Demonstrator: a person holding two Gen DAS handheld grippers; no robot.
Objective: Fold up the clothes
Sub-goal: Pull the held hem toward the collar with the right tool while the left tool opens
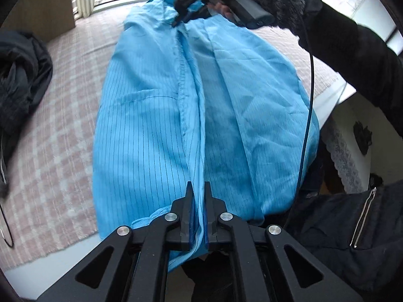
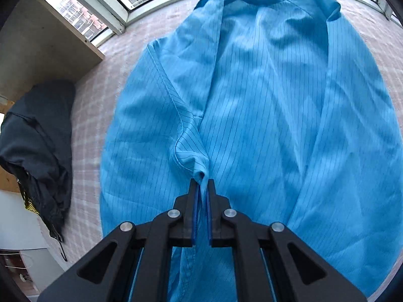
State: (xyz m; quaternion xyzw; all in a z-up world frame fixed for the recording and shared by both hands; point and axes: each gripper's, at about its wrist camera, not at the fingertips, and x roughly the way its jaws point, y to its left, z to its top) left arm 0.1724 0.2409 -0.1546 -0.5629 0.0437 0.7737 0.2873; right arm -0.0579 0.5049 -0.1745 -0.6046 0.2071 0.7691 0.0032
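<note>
A light blue garment (image 1: 156,115) with thin dark stripes lies spread on a pink checked bed cover (image 1: 58,130). My left gripper (image 1: 199,186) is shut on a fold of the garment's near hem edge. In the left wrist view my right gripper (image 1: 181,20), held by a gloved hand, pinches the garment at its far collar end. In the right wrist view my right gripper (image 2: 202,182) is shut on a bunched corner of the blue garment (image 2: 264,105), whose front panels lie open.
A dark crumpled garment (image 1: 20,80) lies at the bed's left side, also in the right wrist view (image 2: 42,141). A wooden board (image 2: 42,42) stands at the far left. Windows run along the far edge. A black cable (image 1: 308,115) hangs on the right.
</note>
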